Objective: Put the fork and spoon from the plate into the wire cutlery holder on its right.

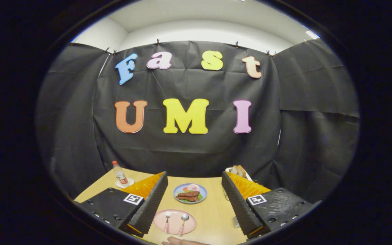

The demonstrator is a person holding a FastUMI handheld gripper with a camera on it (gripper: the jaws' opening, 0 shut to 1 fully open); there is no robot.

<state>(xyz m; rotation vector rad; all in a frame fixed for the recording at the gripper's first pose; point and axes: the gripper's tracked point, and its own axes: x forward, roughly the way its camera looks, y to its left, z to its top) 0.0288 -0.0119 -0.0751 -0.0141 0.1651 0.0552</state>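
Two pieces of cutlery, the fork (167,220) and the spoon (183,223), lie side by side on the pink plate (158,223) at the lower centre of the frame, and I judge the task not yet begun: neither has been lifted, and both have the whole trip to make. I hold the gripper (194,199) high above the wooden worktop (213,211) with its jaws wide apart and nothing between them but open air; the plate sits between and below the two fingers, nearer the left one. Just beyond it, at mid-frame, a blue plate of food (190,193) lies flat on the worktop. The wire cutlery holder (236,222) is mostly hidden behind the right finger, with only a bit of wire and glint showing at the lower right, so I cannot tell how its openings stand. A small bottle (119,174) on a coaster stands at the left rear corner, well apart from the plate, and a rack with toast (239,170) peeks over the right finger at the rear. A hand (182,241) rests at the near edge of the worktop, at the bottom of the frame. Bare wood lies between the pink plate and the holder, which should give a clear path rightward, though the holder's rim needs care.
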